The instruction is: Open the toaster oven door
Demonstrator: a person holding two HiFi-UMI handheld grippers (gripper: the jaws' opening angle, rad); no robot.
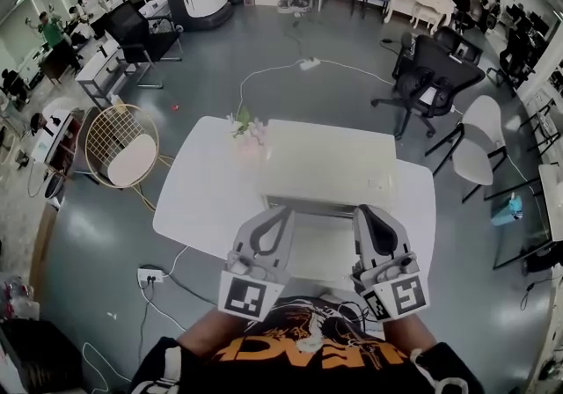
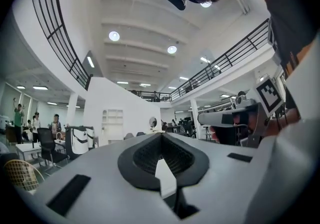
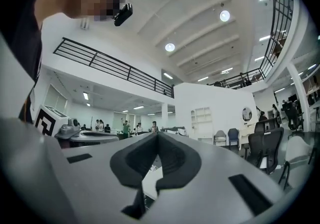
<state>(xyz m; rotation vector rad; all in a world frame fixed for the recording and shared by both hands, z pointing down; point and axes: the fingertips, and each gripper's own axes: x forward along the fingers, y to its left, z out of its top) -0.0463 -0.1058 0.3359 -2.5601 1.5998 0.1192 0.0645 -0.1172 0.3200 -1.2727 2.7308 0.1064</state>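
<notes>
Closest to the head camera, a black shirt with orange print [image 1: 299, 350], and just past it the left gripper [image 1: 274, 215] and the right gripper [image 1: 373, 212], side by side above the near edge of the white worktop [image 1: 201, 194]. Both pinched narrow, tips together and nothing between them, as read in the left gripper view and the right gripper view, each tilted up at the room. Just beyond the tips, the white toaster oven [image 1: 327, 168] at mid-worktop, seen from above; door position not readable from this steep angle. Pale flowers [image 1: 247, 128] beside its far left corner. Around the worktop, grey floor [image 1: 211, 76], a power strip [image 1: 149, 276], a gold wire chair [image 1: 120, 146], a black office chair [image 1: 431, 77], a white chair [image 1: 479, 142]. Overhead, round ceiling lights [image 2: 114, 36] and a black balcony railing [image 3: 115, 67].
</notes>
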